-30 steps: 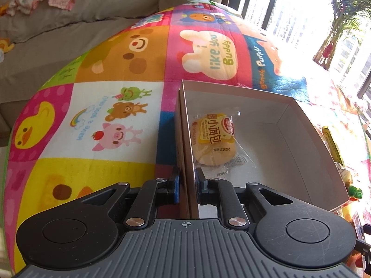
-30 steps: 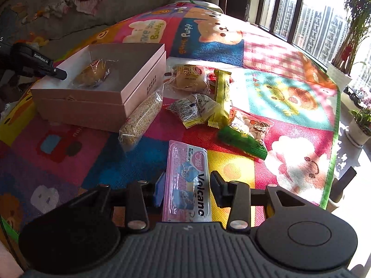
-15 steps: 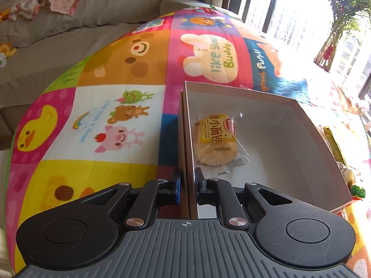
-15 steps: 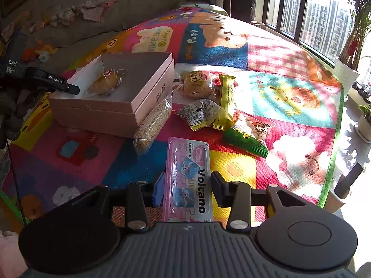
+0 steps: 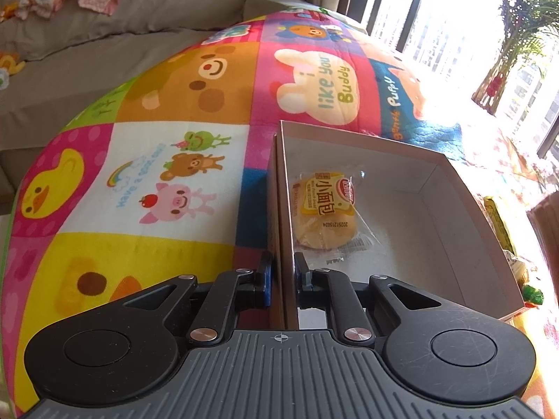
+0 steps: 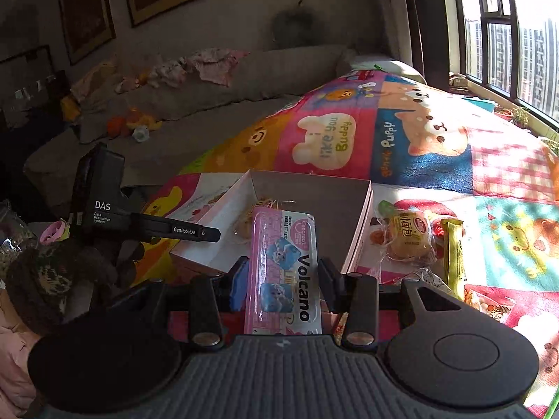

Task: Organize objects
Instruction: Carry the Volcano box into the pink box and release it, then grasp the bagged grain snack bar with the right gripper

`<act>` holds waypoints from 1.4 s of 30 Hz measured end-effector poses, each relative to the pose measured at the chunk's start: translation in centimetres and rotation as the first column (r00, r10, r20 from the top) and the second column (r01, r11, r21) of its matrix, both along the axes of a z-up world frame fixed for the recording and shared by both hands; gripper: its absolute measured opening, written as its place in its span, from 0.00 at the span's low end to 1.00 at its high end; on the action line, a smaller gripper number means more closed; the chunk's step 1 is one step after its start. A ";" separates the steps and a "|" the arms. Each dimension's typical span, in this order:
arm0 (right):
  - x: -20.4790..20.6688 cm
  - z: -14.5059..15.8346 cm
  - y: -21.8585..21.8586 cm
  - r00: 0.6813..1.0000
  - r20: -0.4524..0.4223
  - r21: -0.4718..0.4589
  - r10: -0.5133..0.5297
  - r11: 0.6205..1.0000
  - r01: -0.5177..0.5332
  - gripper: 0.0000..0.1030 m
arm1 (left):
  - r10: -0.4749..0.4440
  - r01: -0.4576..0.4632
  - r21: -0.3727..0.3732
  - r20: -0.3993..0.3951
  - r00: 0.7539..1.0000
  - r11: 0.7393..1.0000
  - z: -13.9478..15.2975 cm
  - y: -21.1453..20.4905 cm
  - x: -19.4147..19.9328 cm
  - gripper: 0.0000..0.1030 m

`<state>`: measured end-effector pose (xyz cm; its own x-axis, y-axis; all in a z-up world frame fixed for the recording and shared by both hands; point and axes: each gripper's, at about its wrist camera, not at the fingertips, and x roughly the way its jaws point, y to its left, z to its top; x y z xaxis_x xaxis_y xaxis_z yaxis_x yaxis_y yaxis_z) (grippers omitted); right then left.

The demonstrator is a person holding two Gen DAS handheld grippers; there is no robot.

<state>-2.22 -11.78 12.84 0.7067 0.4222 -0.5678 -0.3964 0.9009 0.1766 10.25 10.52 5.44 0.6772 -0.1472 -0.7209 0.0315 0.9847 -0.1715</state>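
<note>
Patchwork colour covers the play mat [image 5: 146,181] on which everything lies, with a grey sofa behind it; on the mat sits the open pale-pink cardboard box [image 5: 464,216], its white floor mostly bare except for one wrapped small bread [image 5: 325,216] lying against the near-left side. Outside the box to its right, in the right wrist view, loose snacks wait on the mat: another wrapped bread [image 6: 408,237], a yellow-green stick pack [image 6: 454,255] just beside it, and more packets partly cut off at the frame edge (too little shows to name them). The left gripper [image 5: 281,274] is closed tight on the box's near wall, one finger outside and one inside, which reads as steadying the box. The right gripper [image 6: 283,279] is clamped at a middling width on the pink Volcano pack [image 6: 283,272], held clear of the mat with its far end pointing over the box opening. The step in hand looks like carrying this pack into the box; the next move calls for bringing it down onto the bare floor beside the bread, flat and along the box's length, then letting the jaws part
</note>
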 end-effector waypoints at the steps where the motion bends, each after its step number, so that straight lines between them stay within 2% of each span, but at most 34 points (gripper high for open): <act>1: 1.0 0.2 0.5 1.000 0.011 0.009 -0.012 1.000 0.012 0.41 | 0.000 0.000 -0.002 0.000 1.000 1.000 0.0 0.0 0.0 0.14; 4: 4.2 0.7 1.6 0.989 0.063 0.009 -0.130 0.991 0.130 0.41 | 0.002 -0.002 -0.009 -0.001 1.000 1.000 0.0 0.1 0.0 0.14; 8: 6.0 0.4 1.4 0.984 0.056 -0.007 -0.167 0.986 0.168 0.46 | -0.001 0.001 -0.015 0.001 1.000 1.000 0.0 0.1 0.0 0.14; 11: 4.7 -0.4 0.4 0.986 0.050 -0.038 -0.158 0.986 0.160 0.51 | -0.001 0.001 -0.012 0.003 1.000 1.000 0.1 0.1 0.0 0.14; 14: 2.1 -2.0 -0.9 0.986 0.051 -0.121 -0.157 0.979 0.163 0.52 | -0.001 0.001 -0.014 0.002 1.000 1.000 0.1 0.0 0.0 0.14; 17: -0.2 -3.8 -1.5 0.995 0.006 -0.177 -0.104 0.979 0.103 0.71 | -0.002 0.002 -0.011 0.002 1.000 1.000 0.1 0.0 0.0 0.14; 22: -3.2 -6.2 -1.3 0.998 -0.029 -0.244 -0.064 0.968 0.055 0.71 | -0.002 0.002 -0.013 0.001 1.000 1.000 0.1 0.0 0.0 0.14; 28: -2.0 -6.9 -2.5 0.988 -0.025 -0.279 -0.152 0.950 0.139 0.71 | -0.002 0.002 -0.010 0.001 1.000 1.000 0.0 0.1 0.0 0.14; 31: -1.4 -7.4 -3.0 0.978 0.020 -0.363 -0.209 0.910 0.202 0.71 | -0.001 0.001 -0.009 0.001 1.000 1.000 0.0 0.1 0.0 0.14; 33: -1.4 -7.6 -3.6 0.963 0.064 -0.425 -0.264 0.865 0.265 0.71 | -0.002 0.002 -0.009 0.001 1.000 1.000 0.0 0.0 0.0 0.14; 34: -1.4 -7.7 -3.8 0.959 0.071 -0.432 -0.275 0.858 0.278 0.71 | -0.002 0.002 -0.009 0.001 1.000 1.000 0.0 0.0 0.0 0.14; 35: -1.5 -7.6 -4.2 0.957 0.066 -0.421 -0.281 0.862 0.282 0.71 | -0.002 0.002 -0.009 0.001 1.000 1.000 0.0 0.0 0.0 0.14; 37: -1.7 -7.2 -4.9 0.966 0.028 -0.351 -0.258 0.902 0.251 0.71 | -0.002 0.002 -0.008 0.000 1.000 1.000 0.0 0.1 0.0 0.14; 39: -1.9 -7.0 -4.7 0.979 0.002 -0.292 -0.205 0.936 0.197 0.71 | -0.002 0.002 -0.008 0.000 1.000 1.000 0.0 0.1 0.0 0.14; 40: -1.9 -7.0 -4.5 0.982 -0.005 -0.280 -0.186 0.944 0.178 0.65 | -0.002 0.002 -0.007 0.000 1.000 1.000 -0.1 0.1 0.0 0.14; 41: -1.7 -7.1 -4.0 0.987 -0.019 -0.268 -0.159 0.952 0.148 0.46 | -0.001 0.001 -0.008 0.000 1.000 1.000 0.0 0.1 0.0 0.14; 42: -1.4 -7.3 -3.7 0.989 -0.037 -0.261 -0.143 0.957 0.128 0.38 | -0.001 0.001 -0.008 0.000 1.000 1.000 0.0 0.1 0.0 0.14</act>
<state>-3.58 -15.43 5.53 0.7115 0.1590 -0.6844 -0.2636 0.9633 -0.0502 10.23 10.58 5.40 0.6769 -0.1537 -0.7199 0.0327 0.9833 -0.1792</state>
